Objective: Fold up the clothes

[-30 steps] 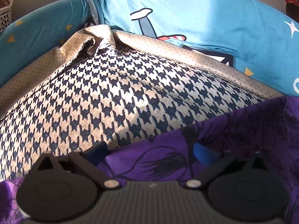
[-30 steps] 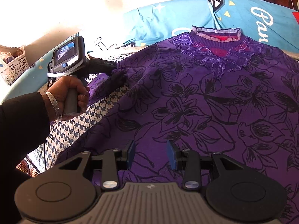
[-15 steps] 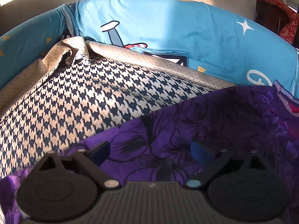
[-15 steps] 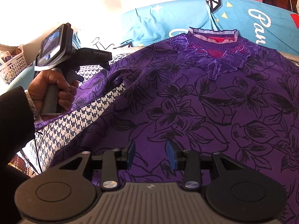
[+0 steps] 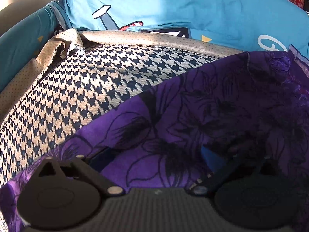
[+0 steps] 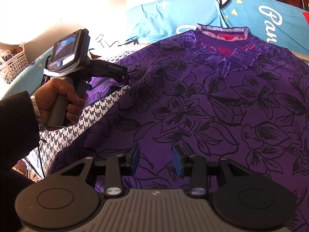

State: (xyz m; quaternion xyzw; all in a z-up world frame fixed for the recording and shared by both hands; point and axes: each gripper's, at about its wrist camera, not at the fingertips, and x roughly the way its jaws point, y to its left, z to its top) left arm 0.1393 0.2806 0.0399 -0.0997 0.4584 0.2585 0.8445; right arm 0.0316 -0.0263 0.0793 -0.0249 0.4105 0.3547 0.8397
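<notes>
In the left wrist view only cloth is seen close up: a beige-and-navy houndstooth cloth (image 5: 92, 89) at left, edged by a tan dotted fabric (image 5: 154, 40), w/ the purple floral-print top (image 5: 222, 106) draped across the lower right. The left gripper (image 5: 154, 158) is held low over the purple cloth; its jaws are opening, spread wide, w/ the purple fabric lying between the blue pads but not pinched.

The right wrist view gives what that one cannot. At far left a white perforated plastic basket (image 6: 13, 63) is seen, then a dark sleeve (image 6: 17, 123) and the person's left hand (image 6: 59, 100) wrapped round the handle of the left gripper, whose tip is seen at the bunched sleeve edge of the purple top. The whole front of the top is shown spread flat, its lace-trimmed neckline (image 6: 224, 42) at the far end. The right gripper (image 6: 156, 160) hovers above the lower front of the top, jaws partly apart, nothing clasped.

Everything is laid on a bed covered by a bright blue sheet printed w/ white stars and lettering (image 6: 193, 13). A sunlit pale wall (image 6: 87, 3) is seen behind; detail there is washed out.
</notes>
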